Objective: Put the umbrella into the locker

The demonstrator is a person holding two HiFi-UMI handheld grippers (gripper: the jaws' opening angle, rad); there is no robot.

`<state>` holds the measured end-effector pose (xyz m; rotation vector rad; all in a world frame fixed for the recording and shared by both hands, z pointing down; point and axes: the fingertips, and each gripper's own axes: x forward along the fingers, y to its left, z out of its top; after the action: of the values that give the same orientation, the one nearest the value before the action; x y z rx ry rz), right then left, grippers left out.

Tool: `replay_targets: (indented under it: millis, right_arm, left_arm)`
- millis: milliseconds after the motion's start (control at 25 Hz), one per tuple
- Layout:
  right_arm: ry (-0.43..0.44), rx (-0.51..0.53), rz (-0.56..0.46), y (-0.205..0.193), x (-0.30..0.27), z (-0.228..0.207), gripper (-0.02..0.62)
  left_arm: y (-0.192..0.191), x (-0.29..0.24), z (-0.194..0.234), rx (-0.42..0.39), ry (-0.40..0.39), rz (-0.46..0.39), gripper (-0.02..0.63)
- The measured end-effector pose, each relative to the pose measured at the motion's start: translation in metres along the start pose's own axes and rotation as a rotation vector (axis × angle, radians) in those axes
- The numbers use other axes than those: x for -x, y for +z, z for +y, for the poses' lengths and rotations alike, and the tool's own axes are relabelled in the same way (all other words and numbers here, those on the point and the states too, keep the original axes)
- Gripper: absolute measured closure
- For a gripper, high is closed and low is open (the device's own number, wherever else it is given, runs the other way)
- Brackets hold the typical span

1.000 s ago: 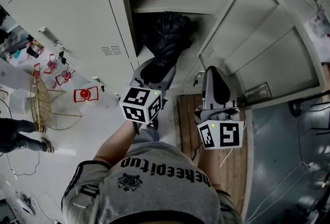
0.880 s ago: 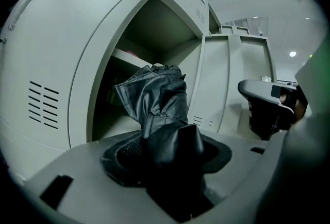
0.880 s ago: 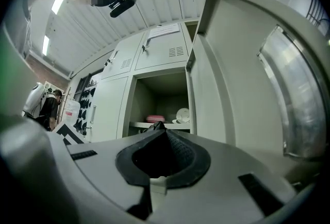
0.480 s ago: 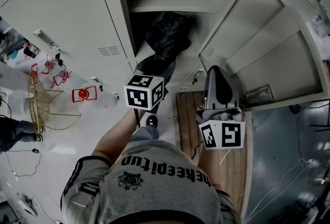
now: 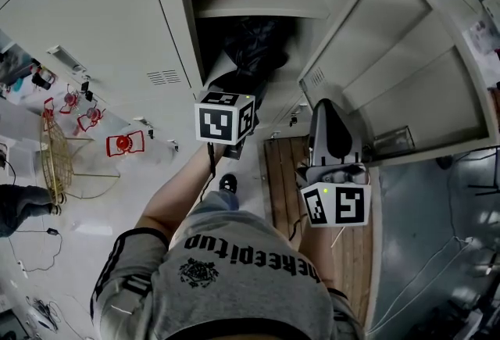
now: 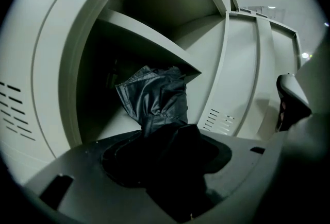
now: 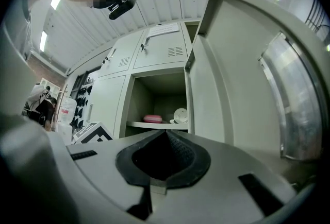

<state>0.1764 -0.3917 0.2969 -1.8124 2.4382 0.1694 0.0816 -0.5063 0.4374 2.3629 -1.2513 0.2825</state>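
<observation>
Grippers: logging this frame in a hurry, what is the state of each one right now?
Left gripper: closed, holding the black umbrella.
Right gripper: closed, jaws together, holding nothing.

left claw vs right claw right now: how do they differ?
Load: left claw is shut on the black umbrella; right claw is shut on nothing.
Position: left claw is at the locker opening, under its shelf, with the umbrella poking inside; right claw sits outside, beside the open door.
Shared: both point toward the locker.
</observation>
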Motion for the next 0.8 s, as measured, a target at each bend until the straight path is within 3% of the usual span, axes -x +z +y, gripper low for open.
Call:
replay_targets:
  millis: [480,800]
  right_arm:
    - [-0.028,0.022,0.001,0.003,0.001,-0.002,0.594]
    - [-0.041,0.035,0.008,0.004,-0.002,-0.003,0.593]
  left_arm:
    - [0.011,-0.030,-0.001,-0.082,0.034,0.034,0.364]
    - [0.017,-0.051,0.006,-0.018,0.039,0.064,0.364]
